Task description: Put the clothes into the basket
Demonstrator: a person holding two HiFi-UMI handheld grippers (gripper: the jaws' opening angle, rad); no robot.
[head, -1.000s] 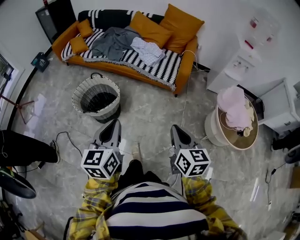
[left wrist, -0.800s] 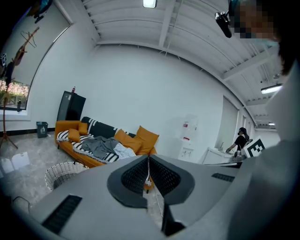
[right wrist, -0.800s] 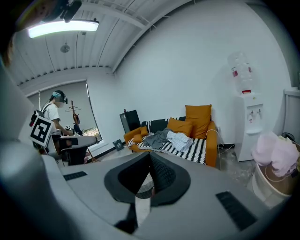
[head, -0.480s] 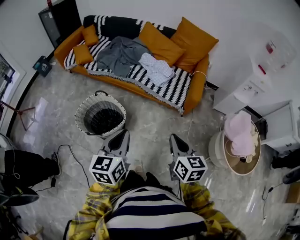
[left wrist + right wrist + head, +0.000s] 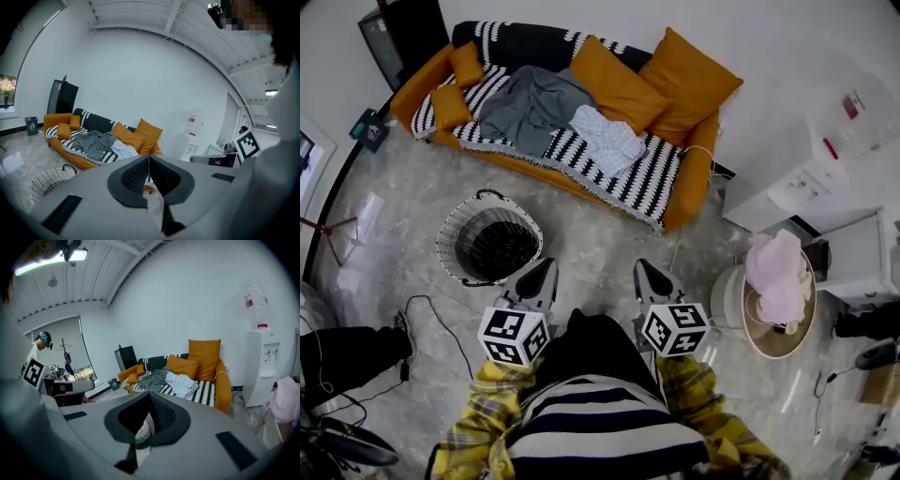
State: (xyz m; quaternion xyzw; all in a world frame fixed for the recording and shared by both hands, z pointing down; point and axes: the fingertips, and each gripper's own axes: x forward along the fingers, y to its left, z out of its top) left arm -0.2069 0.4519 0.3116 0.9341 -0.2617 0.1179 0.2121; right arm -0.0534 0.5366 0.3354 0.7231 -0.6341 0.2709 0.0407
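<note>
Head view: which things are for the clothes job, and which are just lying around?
For the job: grey garment, white patterned garment, wicker basket, left gripper and right gripper, both shut and empty.
Just lying about: orange cushions, water dispenser, floor cable.

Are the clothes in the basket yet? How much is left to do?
Nothing is done yet: the basket looks empty. Nothing is in hand either: the left gripper and right gripper are shut and empty. Left to do: the grey garment and pale shirt on the sofa must go in.
</note>
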